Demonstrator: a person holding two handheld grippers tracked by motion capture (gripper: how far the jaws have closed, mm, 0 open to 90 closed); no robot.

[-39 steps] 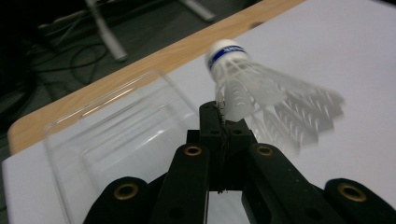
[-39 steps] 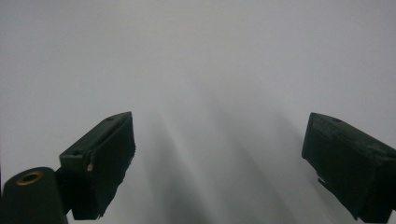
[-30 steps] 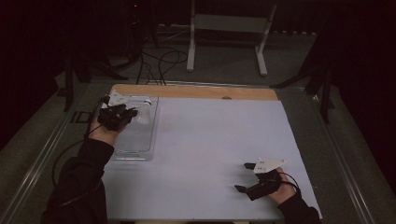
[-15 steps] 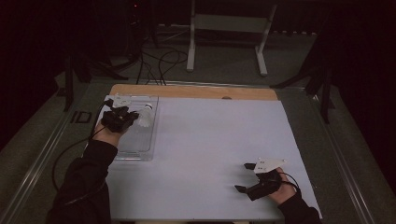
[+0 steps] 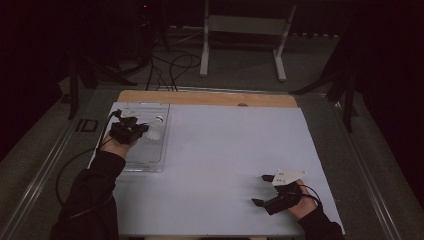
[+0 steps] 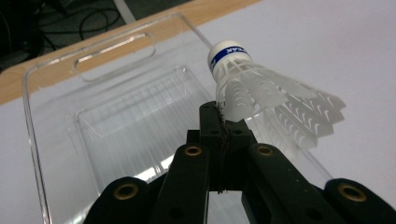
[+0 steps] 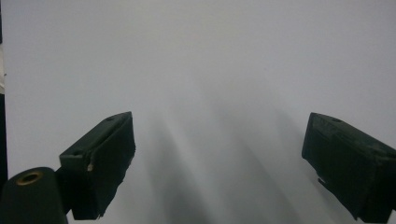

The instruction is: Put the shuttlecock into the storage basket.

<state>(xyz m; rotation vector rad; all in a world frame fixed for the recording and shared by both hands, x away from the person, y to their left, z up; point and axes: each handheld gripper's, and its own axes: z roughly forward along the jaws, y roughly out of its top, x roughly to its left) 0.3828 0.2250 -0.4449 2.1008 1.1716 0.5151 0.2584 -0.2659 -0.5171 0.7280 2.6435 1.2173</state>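
A dark room, a white table, and a shuttlecock held over a clear tray at the left.

At the left of the table lies a clear plastic tray, and the left gripper hangs over it with its jaws clenched on the skirt edge of a white shuttlecock. The shuttlecock stands out just beyond the jaw tips, to their right side in the left gripper view. Its long axis is tilted: the cork with the blue band points up and away toward the far rim of the tray, and the feather skirt spreads down to the right. I judge the next move is to lower it into the tray, which is directly below. Far to the right, well apart, the right gripper rests on the table with jaws released and nothing between them.
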